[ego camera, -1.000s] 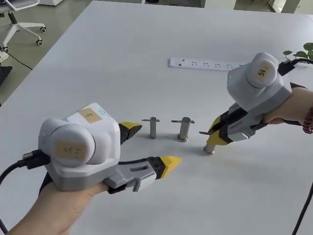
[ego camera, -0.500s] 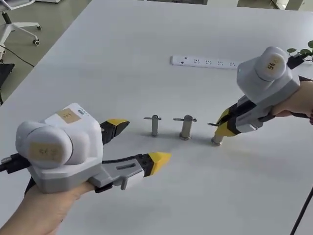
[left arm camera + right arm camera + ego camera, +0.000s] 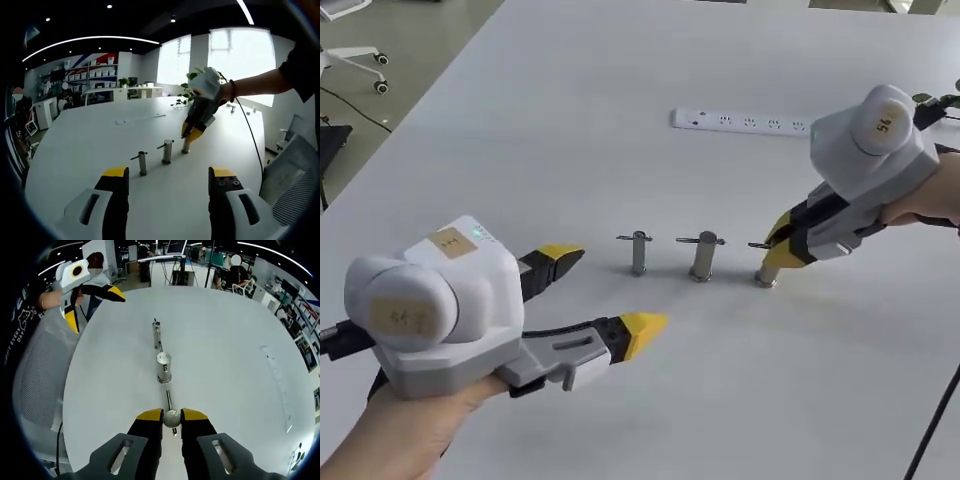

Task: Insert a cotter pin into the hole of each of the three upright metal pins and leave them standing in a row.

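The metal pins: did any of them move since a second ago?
The right gripper, shut on the third metal pin, carried it a little farther away, into line with the other two. The left metal pin and middle metal pin stayed put with their cotter pins in. The left gripper stayed open, holding nothing.

shiny metal pins, matt white table
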A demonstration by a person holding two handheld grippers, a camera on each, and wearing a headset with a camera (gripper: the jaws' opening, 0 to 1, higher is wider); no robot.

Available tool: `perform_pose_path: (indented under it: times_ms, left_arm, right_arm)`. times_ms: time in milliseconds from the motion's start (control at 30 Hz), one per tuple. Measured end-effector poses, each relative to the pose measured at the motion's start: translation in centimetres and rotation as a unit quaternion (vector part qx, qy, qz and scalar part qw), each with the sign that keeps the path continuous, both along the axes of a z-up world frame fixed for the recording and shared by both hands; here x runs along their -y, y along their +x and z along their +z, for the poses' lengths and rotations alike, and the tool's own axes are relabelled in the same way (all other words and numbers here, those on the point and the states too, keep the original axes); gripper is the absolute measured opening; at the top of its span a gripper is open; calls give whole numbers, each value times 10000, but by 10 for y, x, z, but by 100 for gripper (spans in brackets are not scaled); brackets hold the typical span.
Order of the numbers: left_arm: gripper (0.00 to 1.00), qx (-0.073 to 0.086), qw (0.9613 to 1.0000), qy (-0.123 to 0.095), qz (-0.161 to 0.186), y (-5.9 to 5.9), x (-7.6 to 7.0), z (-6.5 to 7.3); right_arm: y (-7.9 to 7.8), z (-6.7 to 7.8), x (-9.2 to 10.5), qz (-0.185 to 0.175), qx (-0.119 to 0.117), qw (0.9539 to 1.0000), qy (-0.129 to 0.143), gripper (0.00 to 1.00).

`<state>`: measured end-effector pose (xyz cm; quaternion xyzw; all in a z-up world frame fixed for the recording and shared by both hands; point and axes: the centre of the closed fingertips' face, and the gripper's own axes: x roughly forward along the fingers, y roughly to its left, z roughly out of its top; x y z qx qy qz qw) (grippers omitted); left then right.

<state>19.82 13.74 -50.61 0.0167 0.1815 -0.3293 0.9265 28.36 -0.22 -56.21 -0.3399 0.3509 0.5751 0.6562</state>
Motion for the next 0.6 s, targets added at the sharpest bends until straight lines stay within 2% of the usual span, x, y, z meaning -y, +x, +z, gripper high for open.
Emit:
perform_pose_path:
  times_ms: [333,600]
  left_arm:
    - [63,-2,10000,79,-50,-1,0,-3]
    - [63,-16,9999,120,-63,0,1,-2]
  right_arm:
    - [0,0,-2,241,-36,9996,131,8]
    - [6,-2,-1,95,-105,9997,211,9]
